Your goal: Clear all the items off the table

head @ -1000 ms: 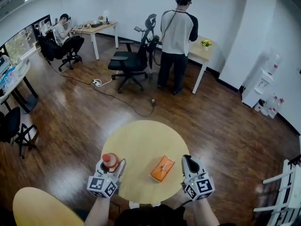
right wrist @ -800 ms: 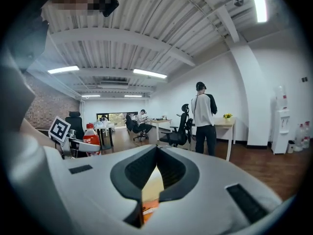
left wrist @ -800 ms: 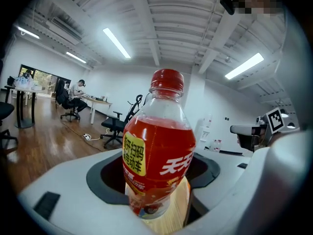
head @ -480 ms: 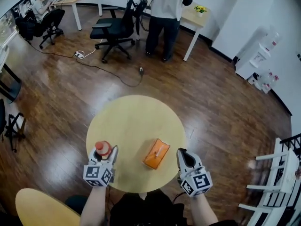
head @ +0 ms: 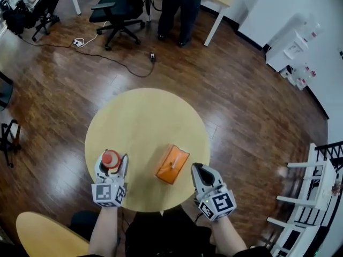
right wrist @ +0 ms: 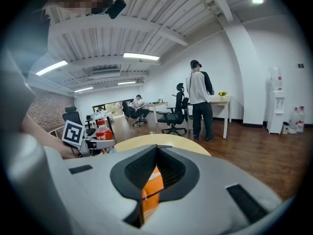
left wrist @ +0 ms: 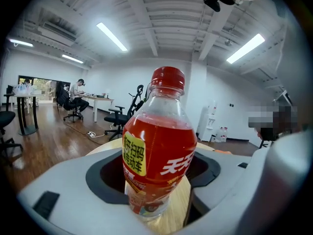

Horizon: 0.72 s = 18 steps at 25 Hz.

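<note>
The left gripper [head: 111, 164] is holding a red drink bottle [left wrist: 159, 146] with a red cap. Its jaws are standing partly apart and pressing the bottle's lower body from both sides, with the curved dark pads [left wrist: 105, 173] wrapping around it. The bottle is standing upright by the near-left edge of the round wooden table [head: 144, 116]; whether its base is touching the wood cannot be told.

The right gripper [head: 200, 171] is hovering at the near-right edge of the tabletop. Its jaws are closed together and gripping nothing. An orange packet [head: 172, 164] is lying flat on the table near the near edge, between the two grippers and just beside the right one's tips. In the right gripper view it is showing through the hollow between the closed pads.
</note>
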Each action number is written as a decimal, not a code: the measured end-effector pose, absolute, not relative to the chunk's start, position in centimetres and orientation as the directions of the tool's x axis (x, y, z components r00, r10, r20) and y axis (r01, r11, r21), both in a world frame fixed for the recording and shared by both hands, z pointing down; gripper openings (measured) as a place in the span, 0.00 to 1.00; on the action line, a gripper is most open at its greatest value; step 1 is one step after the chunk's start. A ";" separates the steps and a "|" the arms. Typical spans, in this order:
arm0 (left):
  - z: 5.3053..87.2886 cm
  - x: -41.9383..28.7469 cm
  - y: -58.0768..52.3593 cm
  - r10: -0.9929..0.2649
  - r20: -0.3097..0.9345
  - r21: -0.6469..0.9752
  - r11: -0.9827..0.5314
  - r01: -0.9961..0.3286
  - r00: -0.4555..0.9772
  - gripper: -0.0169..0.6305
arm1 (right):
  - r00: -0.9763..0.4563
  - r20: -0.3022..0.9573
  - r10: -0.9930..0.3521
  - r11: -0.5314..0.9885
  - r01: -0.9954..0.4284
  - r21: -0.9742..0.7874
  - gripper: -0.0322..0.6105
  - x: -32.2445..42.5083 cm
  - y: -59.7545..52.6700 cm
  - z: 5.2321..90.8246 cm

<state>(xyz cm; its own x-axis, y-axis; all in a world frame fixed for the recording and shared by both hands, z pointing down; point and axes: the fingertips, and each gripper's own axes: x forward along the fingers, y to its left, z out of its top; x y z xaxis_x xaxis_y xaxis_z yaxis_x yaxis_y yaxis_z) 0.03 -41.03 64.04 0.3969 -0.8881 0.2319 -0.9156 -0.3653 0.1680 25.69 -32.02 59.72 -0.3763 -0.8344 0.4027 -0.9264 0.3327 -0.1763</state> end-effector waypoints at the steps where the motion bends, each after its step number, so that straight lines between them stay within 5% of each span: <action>1: 64.1 0.2 -40.7 -0.890 0.229 0.161 -0.364 -0.917 0.393 0.51 | -0.376 0.406 -0.833 0.333 -0.927 -0.175 0.06 26.0 -32.0 59.8; 18: 61.3 -0.5 -37.2 -0.897 0.228 0.140 -0.354 -0.925 0.378 0.62 | -0.474 0.308 -0.825 0.442 -0.881 -0.170 0.06 24.9 -32.8 55.9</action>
